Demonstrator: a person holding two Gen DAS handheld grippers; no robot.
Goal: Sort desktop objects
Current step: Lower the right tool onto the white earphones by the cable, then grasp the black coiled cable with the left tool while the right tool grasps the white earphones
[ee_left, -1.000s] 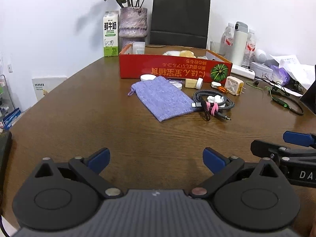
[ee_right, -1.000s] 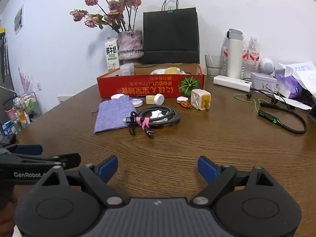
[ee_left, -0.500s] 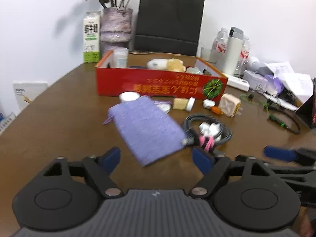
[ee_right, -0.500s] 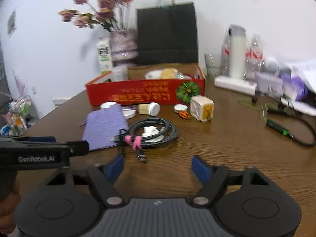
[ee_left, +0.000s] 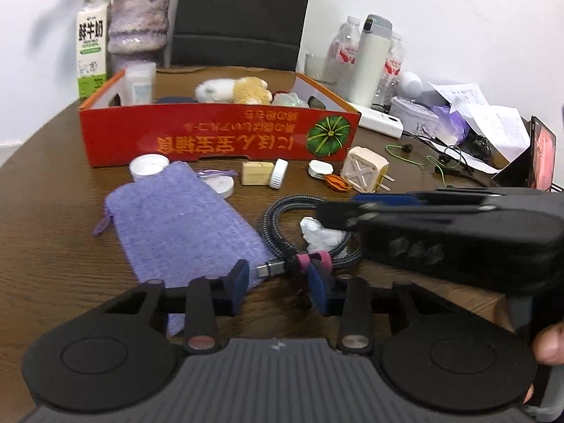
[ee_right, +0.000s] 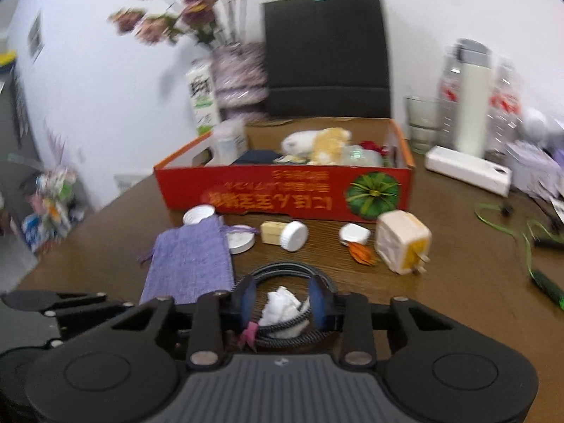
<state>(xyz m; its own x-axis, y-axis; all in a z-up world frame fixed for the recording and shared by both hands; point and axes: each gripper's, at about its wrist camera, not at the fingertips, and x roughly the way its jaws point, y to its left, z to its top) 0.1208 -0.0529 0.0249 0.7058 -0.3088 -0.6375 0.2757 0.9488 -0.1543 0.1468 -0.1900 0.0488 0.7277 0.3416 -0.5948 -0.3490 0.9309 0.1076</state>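
A black braided cable [ee_left: 278,218], coiled and bound with a pink tie [ee_left: 310,259], lies on the brown table beside a purple cloth pouch [ee_left: 183,225]. A crumpled white paper [ee_right: 282,305] sits inside the coil. My left gripper [ee_left: 280,278] hovers at the coil's near edge, jaws closing, with the cable's metal plug [ee_left: 269,268] between the fingers, untouched. My right gripper [ee_right: 282,299] reaches over the coil from the right, jaws closing around the white paper and the cable [ee_right: 289,271]; no pad visibly presses. Seen side-on from the left wrist, its tips [ee_left: 338,208] are over the coil.
A red cardboard box [ee_left: 218,137] holding a plush toy and small items stands behind the pouch. In front of it lie white caps, a cream block [ee_left: 257,172] and a cream plug cube [ee_left: 365,172]. Bottles, a power strip, papers and green wire crowd the right.
Both grippers have moved forward across the table to the cable coil, and both pairs of jaws have narrowed from wide. The right gripper now lies over the coil in the left wrist view.
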